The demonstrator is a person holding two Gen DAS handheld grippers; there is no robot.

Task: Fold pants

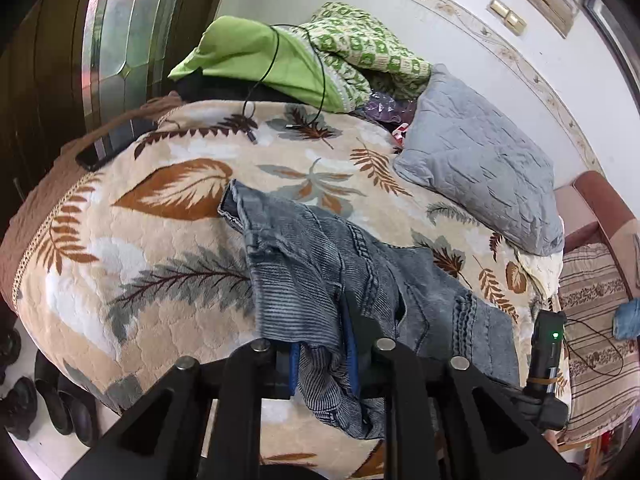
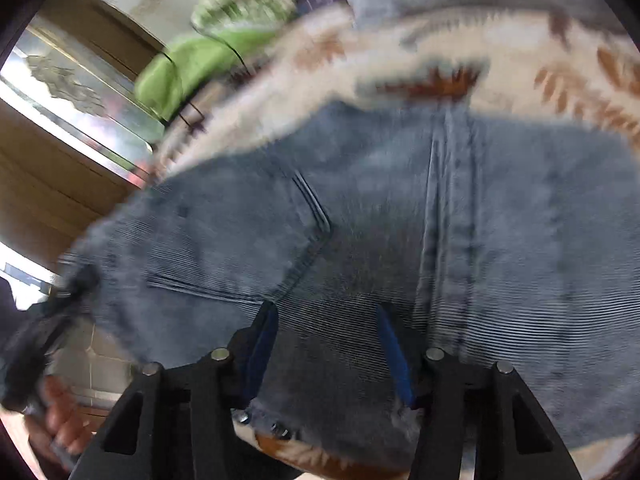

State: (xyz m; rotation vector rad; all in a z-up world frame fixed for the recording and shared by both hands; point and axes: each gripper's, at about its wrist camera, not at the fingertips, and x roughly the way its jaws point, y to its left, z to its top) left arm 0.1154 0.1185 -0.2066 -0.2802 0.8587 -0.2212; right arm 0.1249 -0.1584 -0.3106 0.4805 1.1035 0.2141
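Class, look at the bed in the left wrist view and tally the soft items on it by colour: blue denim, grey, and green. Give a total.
Blue denim: 1, the jeans.
Grey: 1, the quilted pillow.
Green: 2, the plain green cloth and the green patterned cloth.
Total: 4.

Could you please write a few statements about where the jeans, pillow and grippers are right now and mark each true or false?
1. The jeans lie on a leaf-patterned blanket. True.
2. The left gripper is open with nothing between its fingers. False: it is shut on denim.
3. A grey pillow lies on the bed beyond the jeans. True.
4. The right gripper is clamped shut on the fabric. False: its fingers stand apart, with denim lying between them.
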